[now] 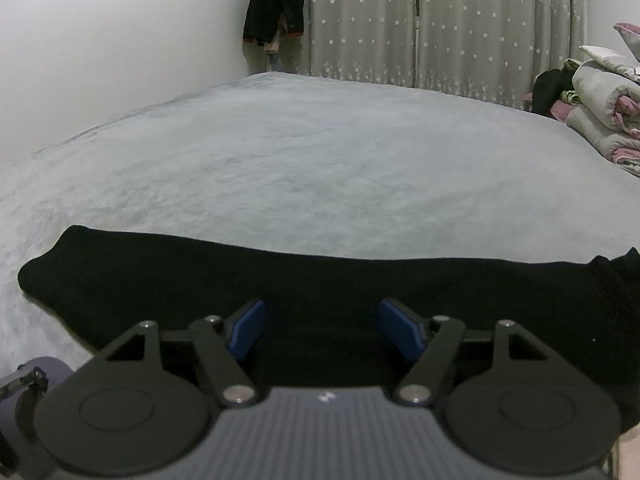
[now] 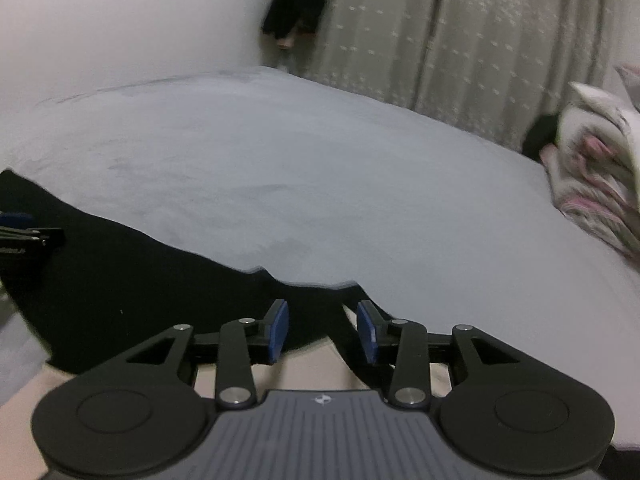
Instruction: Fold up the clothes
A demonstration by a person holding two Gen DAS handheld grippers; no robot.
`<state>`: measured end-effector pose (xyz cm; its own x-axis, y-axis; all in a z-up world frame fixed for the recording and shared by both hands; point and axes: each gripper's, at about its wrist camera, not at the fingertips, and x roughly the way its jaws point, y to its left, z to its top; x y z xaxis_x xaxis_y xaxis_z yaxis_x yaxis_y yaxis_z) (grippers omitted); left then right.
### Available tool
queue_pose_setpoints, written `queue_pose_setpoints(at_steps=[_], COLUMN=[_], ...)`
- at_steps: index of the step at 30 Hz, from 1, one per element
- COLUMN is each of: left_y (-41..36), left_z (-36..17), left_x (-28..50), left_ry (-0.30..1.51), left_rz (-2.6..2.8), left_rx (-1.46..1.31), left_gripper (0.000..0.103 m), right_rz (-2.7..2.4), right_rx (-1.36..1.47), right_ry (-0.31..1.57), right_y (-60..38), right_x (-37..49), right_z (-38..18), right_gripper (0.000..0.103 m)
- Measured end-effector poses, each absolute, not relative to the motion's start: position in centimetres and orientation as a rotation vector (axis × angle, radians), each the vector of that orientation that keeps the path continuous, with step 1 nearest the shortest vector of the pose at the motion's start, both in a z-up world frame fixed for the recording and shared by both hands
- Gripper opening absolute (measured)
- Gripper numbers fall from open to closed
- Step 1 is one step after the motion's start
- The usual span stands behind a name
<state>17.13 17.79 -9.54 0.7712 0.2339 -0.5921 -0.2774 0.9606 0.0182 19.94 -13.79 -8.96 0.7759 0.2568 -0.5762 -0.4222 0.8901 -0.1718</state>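
A black garment (image 1: pixel 320 280) lies flat in a long band across the near edge of the grey bed (image 1: pixel 320 160). My left gripper (image 1: pixel 324 332) hovers over its middle, blue pads (image 1: pixel 248 332) wide apart, open, nothing pinched. In the right wrist view the same black garment (image 2: pixel 140 280) spreads to the left, its ragged far edge just ahead of my right gripper (image 2: pixel 323 328). That gripper is open, with a bit of the cloth's edge lying between the pads (image 2: pixel 280 328) but not pressed. The left gripper (image 2: pixel 24 236) shows at that view's left edge.
A pile of folded quilts and pillows (image 1: pixel 608 108) sits on the bed's far right. Star-patterned curtains (image 1: pixel 440 20) hang behind the bed. A dark jacket (image 1: pixel 276 4) hangs in the corner by the white wall. The blurred quilt pile (image 2: pixel 592 172) also appears at right.
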Motion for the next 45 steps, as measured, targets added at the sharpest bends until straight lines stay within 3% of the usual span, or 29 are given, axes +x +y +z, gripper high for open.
queue_pose_setpoints(at_steps=[5,7,10,18,24,31,45], left_y=[17.6,17.6,17.6,15.8,12.4,9.3,9.0], left_z=[-9.7,-9.7,-9.6,-6.6,-3.2,-0.5,-0.3], left_x=[17.5,17.4,17.4,15.4,13.0,9.7,6.1], left_ry=[0.634,0.628,0.632,0.668,0.675,0.695,0.781], left_rz=[0.291,0.29,0.292,0.248,0.161,0.042,0.016], left_rx=[-0.066,-0.067,-0.065,-0.088,-0.065,-0.044,-0.229], left_gripper=[0.075,0.076,0.081,0.095,0.095,0.102,0.103], right_rz=[0.299,0.276,0.243,0.18,0.163,0.101,-0.08], right_rx=[-0.26,-0.26,-0.247,-0.115,-0.008,0.103,0.309], right_ry=[0.596,0.584,0.558,0.522,0.496,0.475,0.472], right_y=[-18.1,-20.0,-22.7,-29.2,-32.5,-36.0,-40.4], right_x=[16.1,14.1,11.5,7.0,4.8,4.3,1.8], right_z=[-6.5,-5.2,-3.4,-0.6,-0.2,0.3,4.4], right_gripper=[0.041,0.05,0.054,0.06,0.063,0.067,0.075])
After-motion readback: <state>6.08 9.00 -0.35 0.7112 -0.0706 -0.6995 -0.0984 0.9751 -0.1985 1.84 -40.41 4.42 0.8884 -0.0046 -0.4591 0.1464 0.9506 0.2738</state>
